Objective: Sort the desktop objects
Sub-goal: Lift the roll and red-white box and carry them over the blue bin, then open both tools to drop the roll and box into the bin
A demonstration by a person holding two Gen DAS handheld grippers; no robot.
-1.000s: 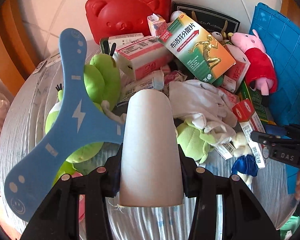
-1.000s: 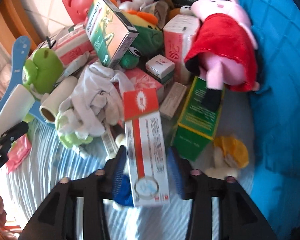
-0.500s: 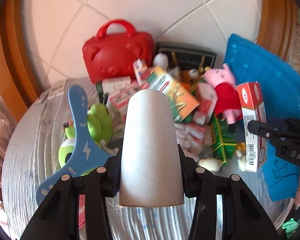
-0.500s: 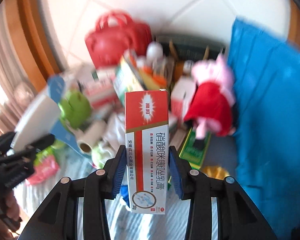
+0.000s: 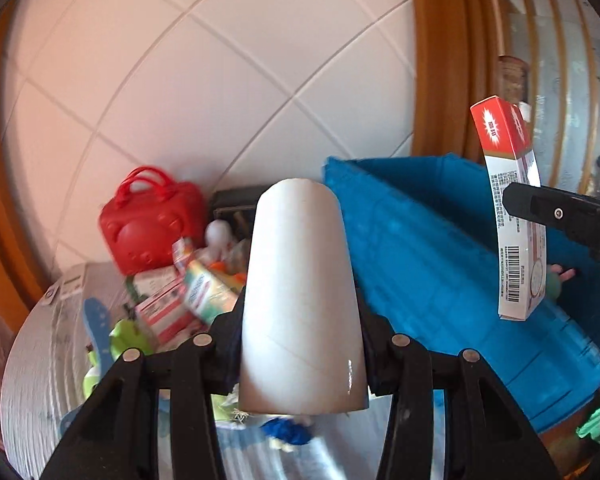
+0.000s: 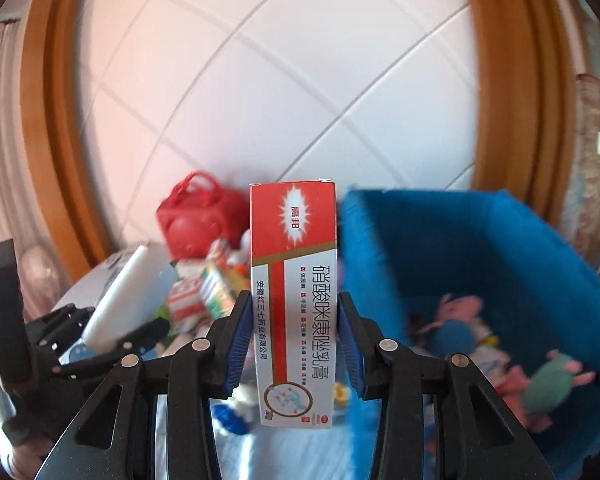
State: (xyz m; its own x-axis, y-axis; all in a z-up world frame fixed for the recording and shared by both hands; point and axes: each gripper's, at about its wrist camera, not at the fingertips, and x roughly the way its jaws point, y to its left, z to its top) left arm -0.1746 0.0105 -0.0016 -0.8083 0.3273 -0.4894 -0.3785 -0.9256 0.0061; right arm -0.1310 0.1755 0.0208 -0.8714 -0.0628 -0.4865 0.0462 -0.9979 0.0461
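Observation:
My left gripper [image 5: 300, 332] is shut on a white paper roll [image 5: 300, 280], held well above the cluttered table. The right wrist view shows that roll [image 6: 128, 296] and the left gripper [image 6: 112, 344] at the lower left. My right gripper [image 6: 296, 336] is shut on a red and white medicine box [image 6: 296, 300], its blue pads pressed on both long sides. The same box [image 5: 516, 216] appears at the right of the left wrist view, above the blue bin [image 5: 420, 248], with a black finger [image 5: 560, 216] across it.
The blue bin [image 6: 480, 248] stands on the right, with several plush toys [image 6: 548, 384] inside. A red bear-shaped bag [image 5: 152, 220] and a heap of boxes [image 5: 180, 300] lie at the back of the striped tablecloth [image 5: 32, 360]. A tiled wall rises behind.
Both grippers have risen and tilted upward with their loads. The right one closed on the medicine box and lifted it off the pile. The clutter now sits low in both views.

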